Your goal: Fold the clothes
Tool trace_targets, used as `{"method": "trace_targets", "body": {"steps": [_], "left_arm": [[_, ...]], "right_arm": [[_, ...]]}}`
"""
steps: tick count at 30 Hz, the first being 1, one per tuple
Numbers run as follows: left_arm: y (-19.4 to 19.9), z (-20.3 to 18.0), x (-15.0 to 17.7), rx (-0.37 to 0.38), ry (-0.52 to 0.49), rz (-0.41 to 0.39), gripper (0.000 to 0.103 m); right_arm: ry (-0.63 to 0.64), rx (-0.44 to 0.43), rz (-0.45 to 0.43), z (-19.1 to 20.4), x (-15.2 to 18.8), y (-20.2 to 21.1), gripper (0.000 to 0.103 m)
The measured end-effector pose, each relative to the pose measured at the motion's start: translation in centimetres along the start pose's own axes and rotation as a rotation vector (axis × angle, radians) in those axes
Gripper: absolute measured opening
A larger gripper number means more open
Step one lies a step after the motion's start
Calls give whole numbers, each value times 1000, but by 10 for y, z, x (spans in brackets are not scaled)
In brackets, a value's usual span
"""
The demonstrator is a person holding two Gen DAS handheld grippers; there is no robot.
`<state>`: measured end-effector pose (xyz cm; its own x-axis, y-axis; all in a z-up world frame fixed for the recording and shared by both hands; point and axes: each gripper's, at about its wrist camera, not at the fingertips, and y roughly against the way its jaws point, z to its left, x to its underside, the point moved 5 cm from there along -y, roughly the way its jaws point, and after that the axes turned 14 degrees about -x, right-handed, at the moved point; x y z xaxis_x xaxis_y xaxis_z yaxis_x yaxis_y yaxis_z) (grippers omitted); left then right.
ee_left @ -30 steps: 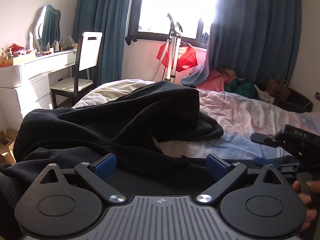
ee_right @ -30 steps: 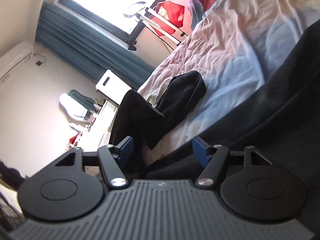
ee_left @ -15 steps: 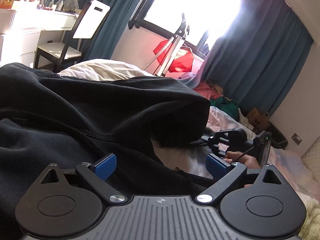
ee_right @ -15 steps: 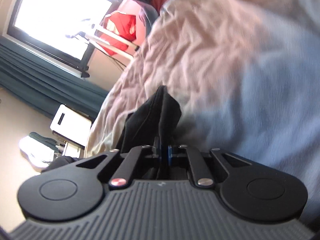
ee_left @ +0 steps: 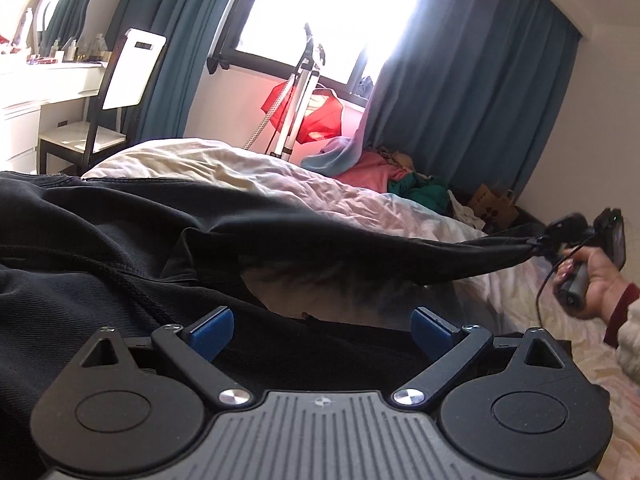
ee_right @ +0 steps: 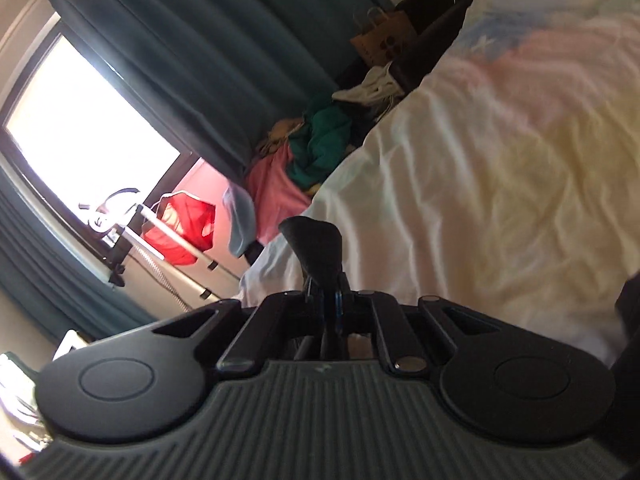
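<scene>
A black hooded garment [ee_left: 100, 248] with a drawstring lies across the bed [ee_left: 224, 168], filling the left and lower part of the left wrist view. My left gripper [ee_left: 322, 326] is open just above the black cloth, holding nothing. My right gripper [ee_left: 538, 246] is at the far right of that view, shut on the end of a black sleeve [ee_left: 400, 252] stretched out to the right above the sheet. In the right wrist view the right gripper [ee_right: 326, 300] is shut on a bunch of black cloth [ee_right: 318, 246] that sticks out past the fingertips.
The bed has a pale crumpled sheet [ee_right: 500, 184]. A pile of pink and green clothes [ee_left: 400, 176] lies at the far side by the dark teal curtains. A garment steamer stand [ee_left: 298, 92] with a red garment stands under the window. A white chair [ee_left: 120, 92] and dresser stand at left.
My right gripper shut on the end of the black sleeve and pulled it out to the right, away from the bundle. The left gripper stayed open over the garment.
</scene>
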<state>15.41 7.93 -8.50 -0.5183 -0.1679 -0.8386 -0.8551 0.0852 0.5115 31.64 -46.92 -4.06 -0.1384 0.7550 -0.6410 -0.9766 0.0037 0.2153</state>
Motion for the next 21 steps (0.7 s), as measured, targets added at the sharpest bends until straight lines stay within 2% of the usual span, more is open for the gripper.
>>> {"method": "trace_targets", "body": {"steps": [4, 7, 11, 14, 18, 21], "left_arm": [[-3, -18, 12, 12, -45, 28, 97], [-5, -30, 20, 16, -80, 39, 97], [-7, -42, 27, 12, -124, 42, 97], [-10, -46, 29, 13, -141, 43, 97], [-13, -48, 32, 9, -150, 49, 97], [-13, -48, 34, 0, -150, 53, 97]], "right_arm": [[78, 26, -18, 13, -57, -3, 8], [142, -3, -55, 32, -91, 1, 8], [203, -130, -182, 30, -113, 21, 8], [168, -71, -151, -29, -93, 33, 8], [-25, 107, -47, -148, -31, 54, 8], [-128, 133, -29, -197, 9, 69, 8]]}}
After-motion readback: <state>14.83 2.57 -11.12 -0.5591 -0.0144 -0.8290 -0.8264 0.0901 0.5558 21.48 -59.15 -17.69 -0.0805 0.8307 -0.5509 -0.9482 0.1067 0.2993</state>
